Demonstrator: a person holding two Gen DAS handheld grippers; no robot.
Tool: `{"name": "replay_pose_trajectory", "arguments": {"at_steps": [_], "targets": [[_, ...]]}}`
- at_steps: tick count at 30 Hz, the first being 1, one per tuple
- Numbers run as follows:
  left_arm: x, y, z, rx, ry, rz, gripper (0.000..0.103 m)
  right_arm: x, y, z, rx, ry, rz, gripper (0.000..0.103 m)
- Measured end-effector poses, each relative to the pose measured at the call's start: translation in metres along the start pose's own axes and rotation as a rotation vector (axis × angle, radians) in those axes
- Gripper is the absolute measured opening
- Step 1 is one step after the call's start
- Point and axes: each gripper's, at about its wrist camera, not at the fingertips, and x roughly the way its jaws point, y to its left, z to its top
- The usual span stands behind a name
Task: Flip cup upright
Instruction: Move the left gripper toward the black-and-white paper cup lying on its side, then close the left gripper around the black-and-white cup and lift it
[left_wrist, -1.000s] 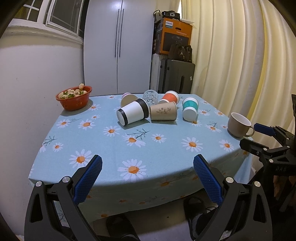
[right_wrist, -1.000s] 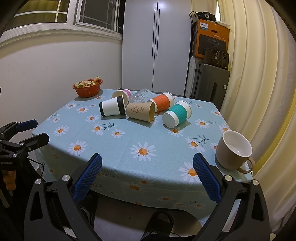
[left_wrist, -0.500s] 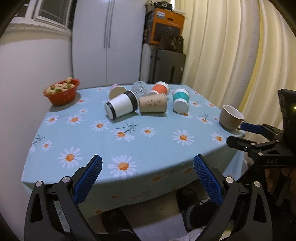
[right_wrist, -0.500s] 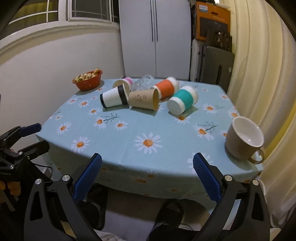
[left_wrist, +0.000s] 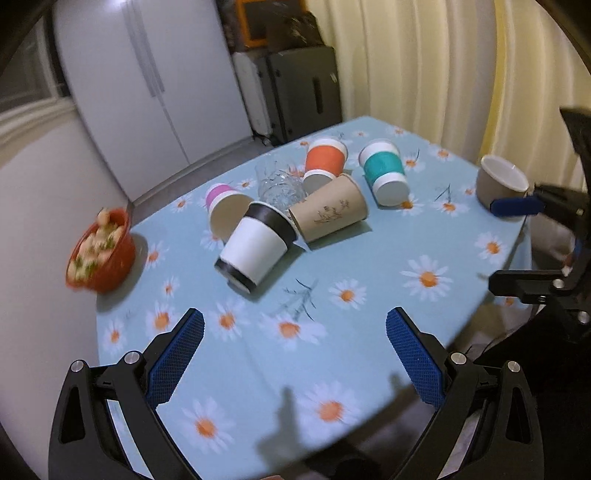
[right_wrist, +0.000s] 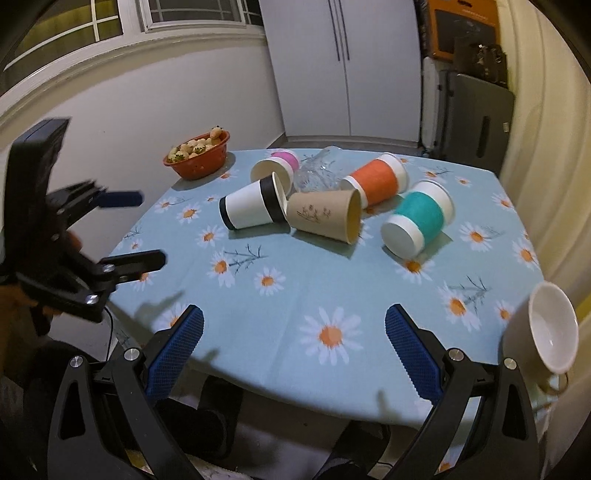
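Several cups lie on their sides in a cluster mid-table: a white cup with black bands (left_wrist: 256, 250) (right_wrist: 252, 206), a brown paper cup (left_wrist: 328, 214) (right_wrist: 325, 216), an orange cup (left_wrist: 325, 162) (right_wrist: 376, 179), a teal cup (left_wrist: 384, 173) (right_wrist: 417, 218), a pink cup (left_wrist: 221, 206) (right_wrist: 275, 166) and a clear glass (left_wrist: 279, 184) (right_wrist: 317, 171). My left gripper (left_wrist: 294, 352) is open and empty above the table's near edge. My right gripper (right_wrist: 294, 352) is open and empty, also near the front edge.
The table (left_wrist: 369, 266) has a blue daisy cloth. A red bowl of food (left_wrist: 101, 254) (right_wrist: 197, 155) sits at the left edge. An upright beige mug (left_wrist: 500, 182) (right_wrist: 543, 336) stands at the right edge. Fridge, boxes and curtains stand behind.
Both grippers have risen and moved forward toward the table, tilting down onto it. The left view has rolled, so the table looks tilted. Both stay open.
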Motion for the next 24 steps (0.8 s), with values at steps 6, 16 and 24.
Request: {"name": "replay_pose_trajectory", "arguments": {"at_steps": [6, 16, 24], "targets": [[0.051, 0.012, 0.031, 0.127, 0.111, -0.015, 0.096, 0.026, -0.013, 0.023, 0.025, 0.053, 0.074, 0.098], [0.112, 0.048, 0.066, 0.153, 0.196, -0.089, 0.092, 0.051, -0.029, 0.026, 0.070, 0.123, 0.161, 0.098], [0.139, 0.054, 0.070, 0.199, 0.256, -0.154, 0.079, 0.054, -0.040, 0.030, 0.103, 0.139, 0.198, 0.098]]}}
